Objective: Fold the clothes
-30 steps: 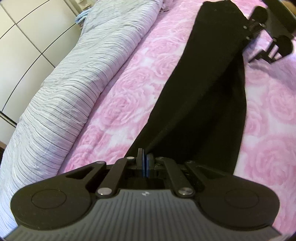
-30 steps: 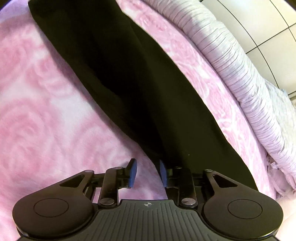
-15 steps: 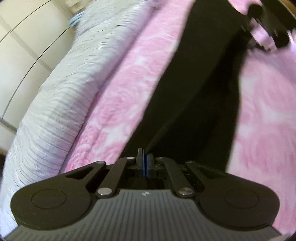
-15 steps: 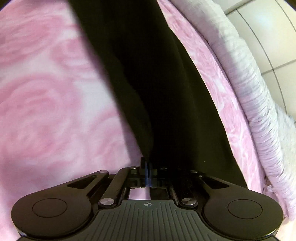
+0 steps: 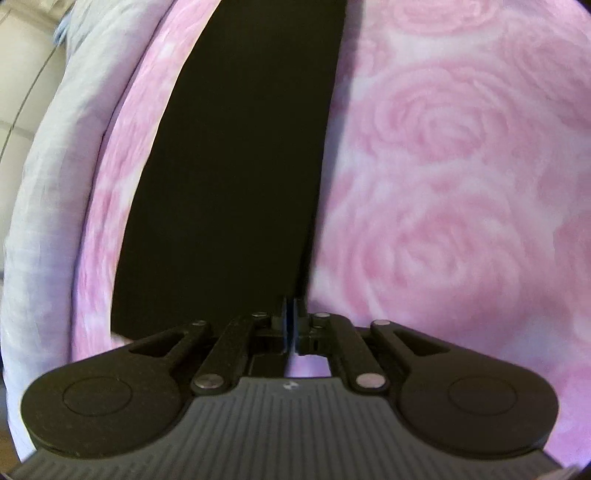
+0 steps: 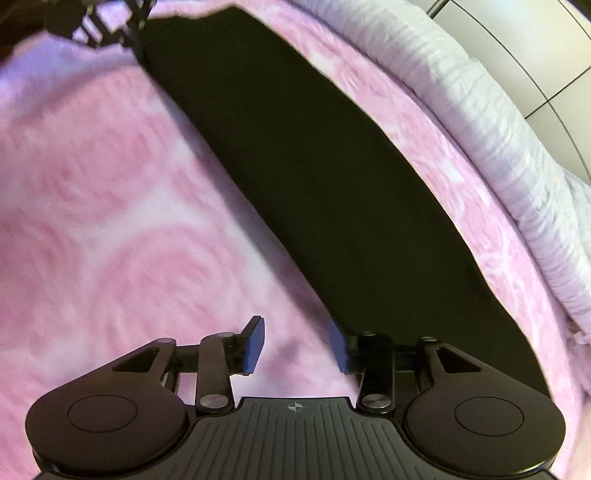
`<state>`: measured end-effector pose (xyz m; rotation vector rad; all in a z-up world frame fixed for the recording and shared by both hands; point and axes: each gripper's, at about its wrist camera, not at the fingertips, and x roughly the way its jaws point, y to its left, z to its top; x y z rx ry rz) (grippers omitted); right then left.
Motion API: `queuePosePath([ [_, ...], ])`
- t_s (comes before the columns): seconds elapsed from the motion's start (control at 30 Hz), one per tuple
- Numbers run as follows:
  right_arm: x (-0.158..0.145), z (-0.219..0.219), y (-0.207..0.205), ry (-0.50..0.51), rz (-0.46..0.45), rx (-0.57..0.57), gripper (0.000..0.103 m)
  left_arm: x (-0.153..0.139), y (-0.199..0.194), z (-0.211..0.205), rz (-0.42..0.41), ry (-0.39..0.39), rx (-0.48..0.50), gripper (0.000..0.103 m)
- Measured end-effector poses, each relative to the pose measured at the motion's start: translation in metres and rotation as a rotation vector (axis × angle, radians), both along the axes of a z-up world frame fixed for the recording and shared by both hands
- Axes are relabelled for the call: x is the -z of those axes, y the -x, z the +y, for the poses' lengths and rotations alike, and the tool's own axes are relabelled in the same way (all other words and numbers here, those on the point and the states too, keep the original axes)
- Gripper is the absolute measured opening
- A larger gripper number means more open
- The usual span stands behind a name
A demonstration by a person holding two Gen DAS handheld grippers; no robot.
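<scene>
A long black garment (image 5: 236,166) lies as a narrow folded strip on the pink rose-patterned blanket (image 5: 443,184). My left gripper (image 5: 290,314) is shut on the garment's near right edge. In the right wrist view the same garment (image 6: 332,184) runs diagonally from top left to lower right. My right gripper (image 6: 295,341) is open and empty, its blue pads just off the garment's near edge, over the blanket. The left gripper (image 6: 107,29) shows at the garment's far end, top left.
A striped white-lilac duvet (image 5: 55,184) is bunched along the far side of the bed, also in the right wrist view (image 6: 498,129). White wardrobe doors (image 6: 535,55) stand behind it. Pink blanket (image 6: 92,203) spreads on the near side of the garment.
The garment has been folded over into a flat narrow strip. My right gripper shut on the cloth half a second ago and has now let go and opened. The left stays shut.
</scene>
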<state>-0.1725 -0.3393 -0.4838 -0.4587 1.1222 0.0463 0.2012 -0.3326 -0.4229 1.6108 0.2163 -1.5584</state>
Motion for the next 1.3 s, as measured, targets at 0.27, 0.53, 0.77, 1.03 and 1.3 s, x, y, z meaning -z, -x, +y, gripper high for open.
queuePosePath([
  [0.27,-0.005,0.123,-0.048,-0.068,-0.127,-0.203,0.057,-0.044,-0.062,0.039,0.102,0.076,-0.33,0.016],
  [0.53,0.036,0.253,-0.148,0.006,-0.241,-0.415,0.058,-0.071,-0.117,0.036,0.282,0.208,-0.644,0.033],
  [0.77,0.042,0.277,-0.191,-0.006,-0.246,-0.447,0.054,-0.068,-0.131,0.043,0.339,0.227,-0.668,0.033],
  [1.03,0.037,0.252,-0.186,0.073,-0.216,-0.478,0.0,-0.062,-0.121,0.04,0.43,0.209,-0.646,0.033],
  [1.3,0.038,0.235,-0.178,0.08,-0.237,-0.474,0.0,-0.016,-0.139,0.012,0.752,0.059,-0.89,0.032],
])
